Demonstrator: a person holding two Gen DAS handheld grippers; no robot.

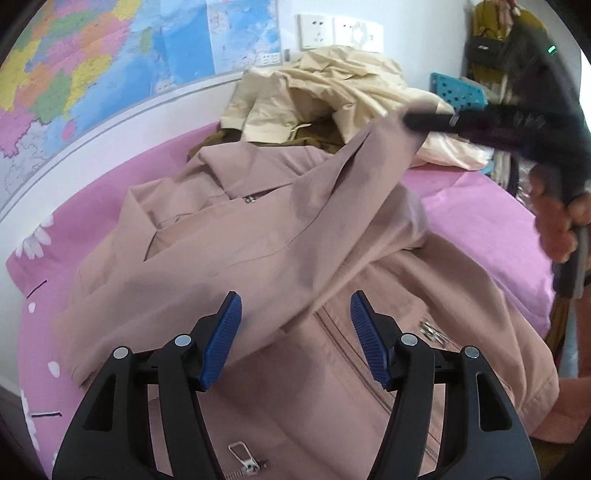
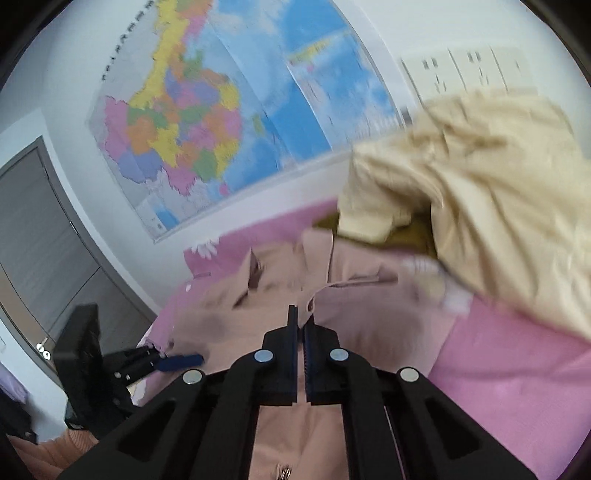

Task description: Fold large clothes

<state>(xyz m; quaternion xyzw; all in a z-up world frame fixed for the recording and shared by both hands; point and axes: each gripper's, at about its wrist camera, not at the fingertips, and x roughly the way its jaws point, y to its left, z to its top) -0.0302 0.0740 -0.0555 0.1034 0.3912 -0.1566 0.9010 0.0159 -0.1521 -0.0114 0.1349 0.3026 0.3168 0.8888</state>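
Note:
A dusty-pink jacket (image 1: 258, 240) lies spread on the pink bed sheet (image 1: 480, 206), zipper side up. Its sleeve (image 1: 351, 184) rises up to the right, where my right gripper (image 1: 413, 120) is shut on the cuff, blurred, with a person's hand (image 1: 554, 229) on its handle. In the right wrist view the right gripper (image 2: 301, 317) has its jaws together with a strip of the pink jacket (image 2: 351, 314) pinched between them. My left gripper (image 1: 295, 306) hovers open just above the jacket's front, nothing between its blue pads. One blue pad (image 2: 181, 362) of it shows at lower left.
A cream coat (image 1: 332, 85) is heaped over an olive garment (image 1: 317, 136) at the back of the bed, against the wall. A large map (image 1: 110, 55) and wall sockets (image 1: 340, 31) hang behind. Clothes hang at the far right (image 1: 498, 37). A grey door (image 2: 29, 240) stands at left.

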